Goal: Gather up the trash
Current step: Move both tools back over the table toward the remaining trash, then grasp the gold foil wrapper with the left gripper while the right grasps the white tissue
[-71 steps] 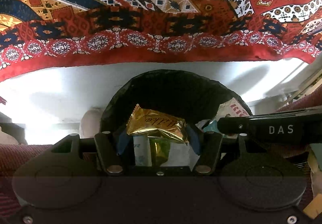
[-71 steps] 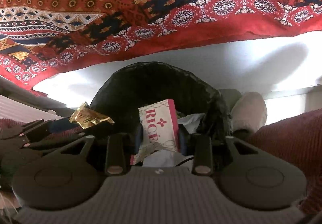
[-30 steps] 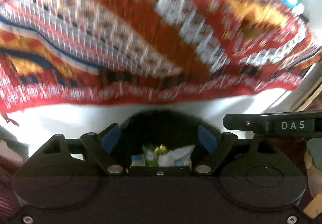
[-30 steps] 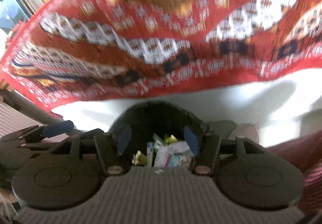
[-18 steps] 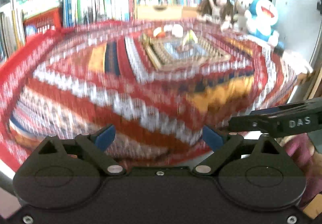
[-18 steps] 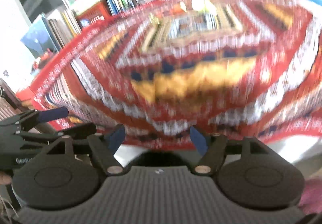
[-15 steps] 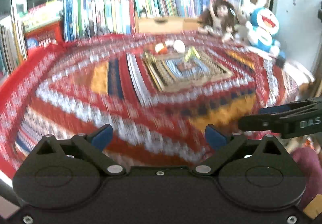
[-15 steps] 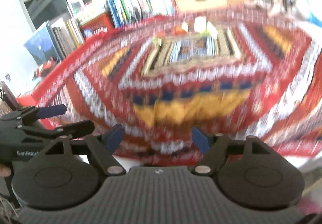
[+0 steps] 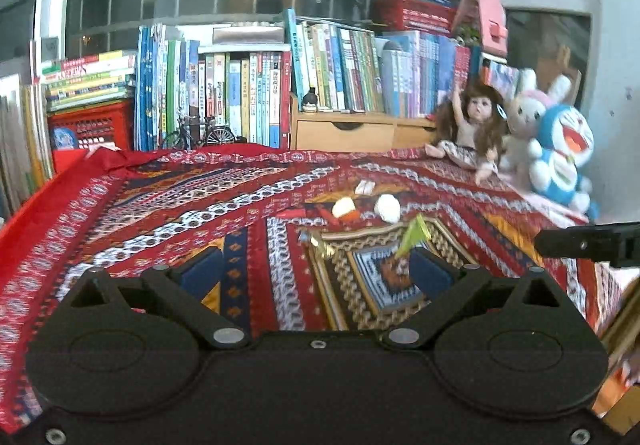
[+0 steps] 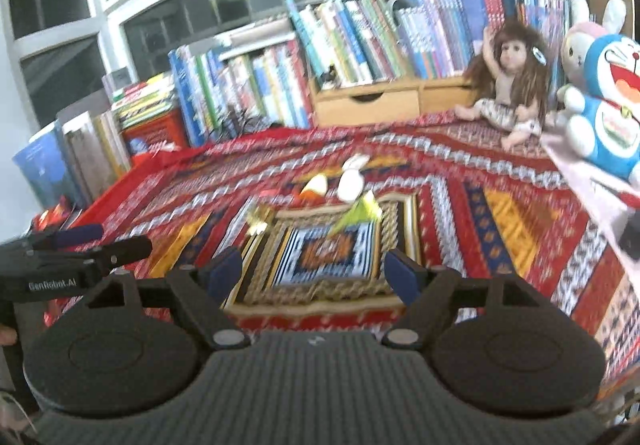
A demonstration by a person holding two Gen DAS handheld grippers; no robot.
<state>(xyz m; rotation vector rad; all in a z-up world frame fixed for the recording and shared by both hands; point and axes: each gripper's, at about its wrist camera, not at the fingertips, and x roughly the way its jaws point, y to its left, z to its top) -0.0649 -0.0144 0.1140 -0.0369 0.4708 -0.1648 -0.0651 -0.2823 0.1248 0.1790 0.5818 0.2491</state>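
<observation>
Several pieces of trash lie mid-table on the red patterned cloth (image 9: 160,213): a green wrapper (image 9: 414,235), a gold wrapper (image 9: 316,243), a white crumpled ball (image 9: 388,208), an orange-white scrap (image 9: 344,209) and a small white piece (image 9: 365,187). The right wrist view shows the green wrapper (image 10: 360,213), the gold wrapper (image 10: 258,223) and the white ball (image 10: 350,183). My left gripper (image 9: 316,273) is open and empty, short of the trash. My right gripper (image 10: 312,277) is open and empty, also short of it.
A doll (image 9: 468,133), a plush rabbit (image 9: 528,113) and a blue plush cat (image 9: 562,157) sit at the table's far right. Books (image 9: 240,97) and a wooden drawer box (image 9: 344,135) line the back. The table's near edge (image 10: 312,315) lies below my right gripper.
Both grippers let go of their wrappers over the black bin, opened, then swung up from the bin to face the tabletop. The bin is out of view now.
</observation>
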